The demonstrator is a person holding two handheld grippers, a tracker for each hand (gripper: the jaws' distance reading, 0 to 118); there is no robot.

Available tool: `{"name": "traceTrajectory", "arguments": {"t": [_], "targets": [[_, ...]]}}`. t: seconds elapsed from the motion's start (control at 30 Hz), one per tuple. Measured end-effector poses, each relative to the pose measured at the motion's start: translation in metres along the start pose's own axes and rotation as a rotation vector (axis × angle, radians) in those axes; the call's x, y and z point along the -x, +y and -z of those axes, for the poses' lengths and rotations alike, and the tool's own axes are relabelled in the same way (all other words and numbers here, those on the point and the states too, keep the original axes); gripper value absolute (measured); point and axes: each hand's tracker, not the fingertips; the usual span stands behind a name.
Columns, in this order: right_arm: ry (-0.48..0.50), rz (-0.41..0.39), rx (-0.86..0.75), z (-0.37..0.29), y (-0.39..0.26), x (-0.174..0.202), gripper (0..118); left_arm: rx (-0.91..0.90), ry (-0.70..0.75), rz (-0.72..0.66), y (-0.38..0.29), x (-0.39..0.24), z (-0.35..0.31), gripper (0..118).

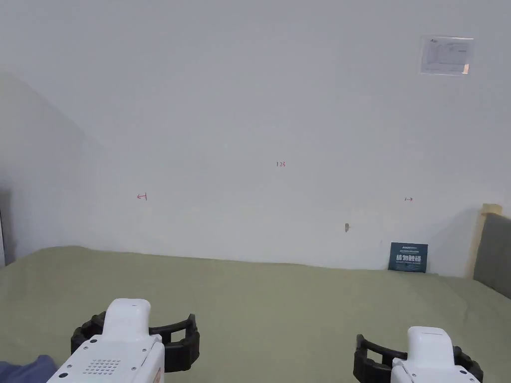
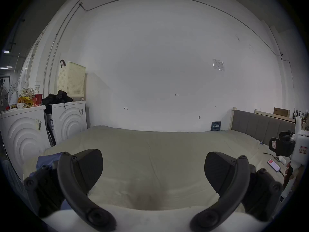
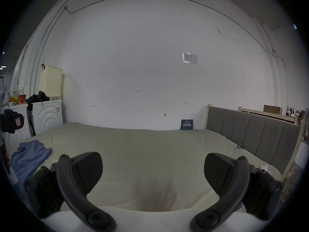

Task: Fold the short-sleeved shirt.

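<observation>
Left gripper [image 2: 153, 167] and right gripper [image 3: 153, 167]: jaws wide apart, empty, above bed [image 3: 150, 145]; crumpled blue shirt [image 3: 28, 155] far left.

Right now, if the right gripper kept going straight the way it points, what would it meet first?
Nothing soon: the right gripper is open and empty, aimed across the bare green bed cover toward the white wall. The blue shirt lies well off to its left. Whether it would graze the cover first is unclear.

Workshop mock bedroom: bed [image 3: 150, 152], washers [image 2: 70, 118].
</observation>
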Motion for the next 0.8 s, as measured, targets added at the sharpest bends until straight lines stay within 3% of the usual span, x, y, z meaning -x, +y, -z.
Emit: {"name": "traceTrajectory", "arguments": {"t": [0.8], "targets": [[-0.005,0.002,0.015,0.0007,-0.0010,-0.0043,118,0.018,-0.002,0.009,-0.0040,-0.0030,0.0012,118]]}}
